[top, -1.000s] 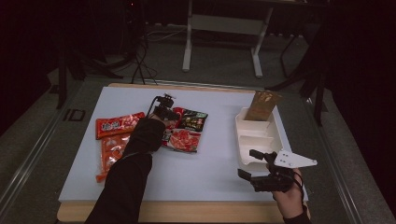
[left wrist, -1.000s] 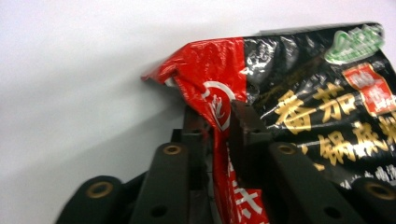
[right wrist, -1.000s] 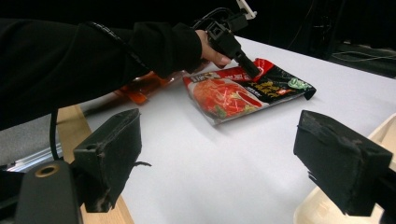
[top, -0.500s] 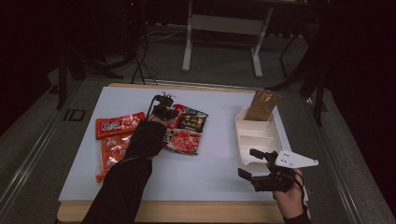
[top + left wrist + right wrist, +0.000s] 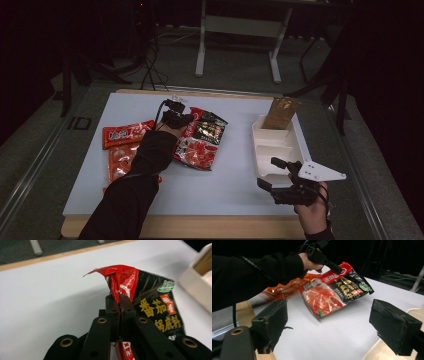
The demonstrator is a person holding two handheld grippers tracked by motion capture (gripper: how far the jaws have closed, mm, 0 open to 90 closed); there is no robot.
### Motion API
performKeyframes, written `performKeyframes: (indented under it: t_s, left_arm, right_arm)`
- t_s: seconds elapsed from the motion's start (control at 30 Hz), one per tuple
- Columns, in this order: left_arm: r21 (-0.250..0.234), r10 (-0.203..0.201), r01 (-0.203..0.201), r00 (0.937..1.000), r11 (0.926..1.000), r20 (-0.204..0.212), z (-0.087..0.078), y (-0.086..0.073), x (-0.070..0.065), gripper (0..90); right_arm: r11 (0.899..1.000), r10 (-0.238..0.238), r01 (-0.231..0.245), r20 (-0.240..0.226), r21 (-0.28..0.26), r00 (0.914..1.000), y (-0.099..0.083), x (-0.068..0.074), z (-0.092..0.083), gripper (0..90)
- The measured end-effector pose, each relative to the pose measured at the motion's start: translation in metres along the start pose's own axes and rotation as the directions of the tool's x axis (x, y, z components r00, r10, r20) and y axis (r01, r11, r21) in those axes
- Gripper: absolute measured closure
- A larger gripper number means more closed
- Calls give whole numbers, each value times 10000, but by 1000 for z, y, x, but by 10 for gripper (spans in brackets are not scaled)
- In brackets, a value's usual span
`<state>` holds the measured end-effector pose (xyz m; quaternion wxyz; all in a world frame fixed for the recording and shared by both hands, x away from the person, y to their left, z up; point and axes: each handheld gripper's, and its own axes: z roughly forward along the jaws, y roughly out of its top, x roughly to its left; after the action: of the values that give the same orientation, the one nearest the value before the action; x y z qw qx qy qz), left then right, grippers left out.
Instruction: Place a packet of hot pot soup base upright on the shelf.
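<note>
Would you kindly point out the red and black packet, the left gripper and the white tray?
red and black packet (image 5: 329,293), right gripper view, printed front.
left gripper (image 5: 120,300), left gripper view, shut fingertips.
white tray (image 5: 262,150), high view, left rim.

Yellow Chinese characters 番茄 are read on the black part of the red and black sauce packet (image 5: 155,302) pinched in the left tongs (image 5: 120,302), with 锅底料 beneath them. A small orange patch beside them carries print too small to be read. White characters on the red packets (image 5: 125,134) beside those tongs are blurred.
</note>
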<state>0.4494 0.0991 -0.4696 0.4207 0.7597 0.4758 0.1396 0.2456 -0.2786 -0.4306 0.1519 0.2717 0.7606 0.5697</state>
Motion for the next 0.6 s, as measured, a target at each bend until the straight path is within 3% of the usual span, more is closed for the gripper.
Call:
performKeyframes:
  t_s: [0.13, 0.23, 0.37, 0.6]
  left_arm:
    - [-236, 97, -94, 9999, 9997, 132, -9, 1, -6, 887]
    - [-623, 7, 33, 9980, 9981, 633, -17, 1, -12, 886]
    - [-872, 332, -249, 9949, 9959, 950, -26, 1, -20, 887]
    - [-1486, 723, -515, 9878, 9876, 1383, -42, -3, -31, 887]
  right_arm:
    - [10000, -64, 64, 258, 8, 9996, 1, -1, -2, 149]
    - [9995, -301, 297, 475, 79, 9984, 3, -1, -3, 150]
    - [9984, -564, 566, 681, 1, 9961, 5, 0, -4, 149]
    - [9987, -498, 501, 848, -8, 9952, 7, 0, -6, 140]
